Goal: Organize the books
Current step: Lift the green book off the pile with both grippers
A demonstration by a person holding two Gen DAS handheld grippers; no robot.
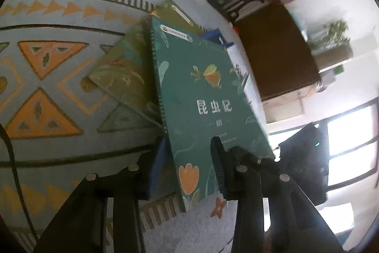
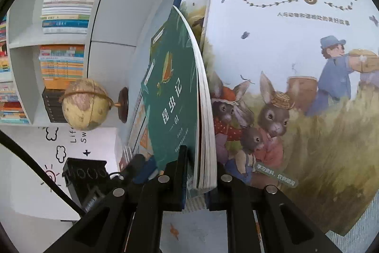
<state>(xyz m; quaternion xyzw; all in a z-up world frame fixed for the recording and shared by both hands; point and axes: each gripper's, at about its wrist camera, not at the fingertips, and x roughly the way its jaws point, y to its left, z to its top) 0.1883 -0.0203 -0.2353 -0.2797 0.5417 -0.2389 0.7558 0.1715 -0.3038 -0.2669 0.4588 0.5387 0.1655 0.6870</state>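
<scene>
Left gripper [image 1: 189, 167] clamps the near edge of the dark green book [image 1: 203, 96], center frame, over the patterned rug [image 1: 47, 77]. Right gripper [image 2: 201, 172] grips that green book's page edge, lower center, beside the rabbit book [image 2: 296, 63].

Dark green book [image 1: 208, 96]: white title, orange tulip, leaf print. Olive-green book [image 1: 123, 72] beside it. Pale blue rabbit book [image 2: 296, 77]: black title, golden grass. Rug [image 1: 47, 77]: grey-blue, orange triangles, striped bands. Yellowish globe [image 2: 85, 104].
</scene>
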